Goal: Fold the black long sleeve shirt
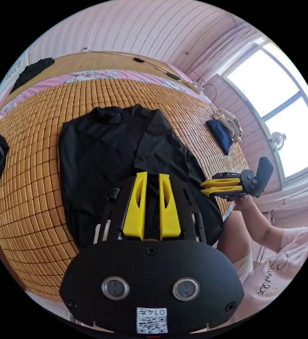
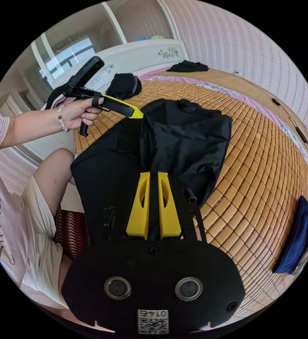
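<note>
— Start with the grippers. What are the jaws doing?

— The left gripper [image 1: 152, 176] has its yellow jaws drawn close with a strip of black cloth running up the slot between them, so it looks pinched on the black long sleeve shirt [image 1: 100, 159]. From the right gripper view you see that same tool held up in a hand [image 2: 76, 112], its yellow tip at a raised fold of the shirt.

— And the other one?

— The right gripper [image 2: 154, 176] is the same story: jaws nearly together, black fabric between them, at the shirt's near edge. In the left gripper view it sits at the shirt's hem by the bed's edge, jaws almost closed; whether cloth is inside them there, I can't tell.

— Where's the shirt itself?

— Spread on the woven bamboo mat [image 1: 30, 183] covering the bed, one sleeve folded across the body, collar on the far side.

— Anything else around?

— A folded navy garment [image 2: 295, 236] lies well apart near the mat's edge, with a beige piece just beside it, and other dark clothes [image 2: 125, 85] sit by the white headboard [image 2: 143, 56].
</note>
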{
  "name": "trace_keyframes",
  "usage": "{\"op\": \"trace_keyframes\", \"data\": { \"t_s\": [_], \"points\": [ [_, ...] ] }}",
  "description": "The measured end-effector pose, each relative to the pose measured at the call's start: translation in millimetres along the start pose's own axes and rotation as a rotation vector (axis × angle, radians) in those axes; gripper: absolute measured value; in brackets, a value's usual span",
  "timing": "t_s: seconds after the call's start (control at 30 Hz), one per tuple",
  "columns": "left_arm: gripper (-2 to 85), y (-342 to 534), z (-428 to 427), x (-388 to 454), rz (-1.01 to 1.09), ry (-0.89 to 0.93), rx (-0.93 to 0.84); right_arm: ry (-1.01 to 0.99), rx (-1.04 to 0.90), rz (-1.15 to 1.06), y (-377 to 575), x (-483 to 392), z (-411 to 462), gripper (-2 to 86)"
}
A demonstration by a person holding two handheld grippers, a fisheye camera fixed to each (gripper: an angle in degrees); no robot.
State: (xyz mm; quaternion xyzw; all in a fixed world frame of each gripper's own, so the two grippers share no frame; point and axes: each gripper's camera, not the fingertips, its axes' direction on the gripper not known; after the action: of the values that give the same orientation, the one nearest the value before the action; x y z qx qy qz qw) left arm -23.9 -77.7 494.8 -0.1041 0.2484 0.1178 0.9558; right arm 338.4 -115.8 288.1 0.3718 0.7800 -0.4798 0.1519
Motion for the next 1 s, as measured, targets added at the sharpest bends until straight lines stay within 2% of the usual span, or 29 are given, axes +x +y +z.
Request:
{"op": "trace_keyframes", "data": {
  "t_s": [0.1, 0.2, 0.33, 0.5, 0.67, 0.83, 0.93, 1.0],
  "points": [
    [6.3, 31, -13, -38, -0.053, 0.007, 0.031, 0.035, -0.066, 0.014, -8, -1, 11, 8.9],
    [5.8, 47, -30, -77, -0.103, 0.001, 0.071, 0.048, -0.017, 0.087, -25, 21, 2, 9.7],
    [5.5, 50, -51, -121, -0.142, -0.054, 0.118, 0.203, 0.023, 0.191, -71, 64, -4, 10.1],
    [5.9, 31, -72, -172, -0.147, -0.120, 0.179, 0.306, 0.008, 0.239, -133, 106, 19, 12.1],
    [8.6, 15, -71, -211, -0.182, -0.113, 0.177, 0.237, -0.008, 0.345, -164, 153, 42, 11.4],
    [9.2, 10, -64, -244, -0.221, -0.084, 0.180, 0.105, 0.033, 0.492, -155, 201, 41, 1.7],
    [6.5, 9, -59, -258, -0.219, -0.103, 0.158, 0.017, 0.077, 0.574, -144, 224, 33, 0.5],
    [1.7, 9, -60, -266, -0.214, -0.104, 0.129, -0.032, 0.091, 0.605, -139, 236, 28, 0.3]
  ]
}}
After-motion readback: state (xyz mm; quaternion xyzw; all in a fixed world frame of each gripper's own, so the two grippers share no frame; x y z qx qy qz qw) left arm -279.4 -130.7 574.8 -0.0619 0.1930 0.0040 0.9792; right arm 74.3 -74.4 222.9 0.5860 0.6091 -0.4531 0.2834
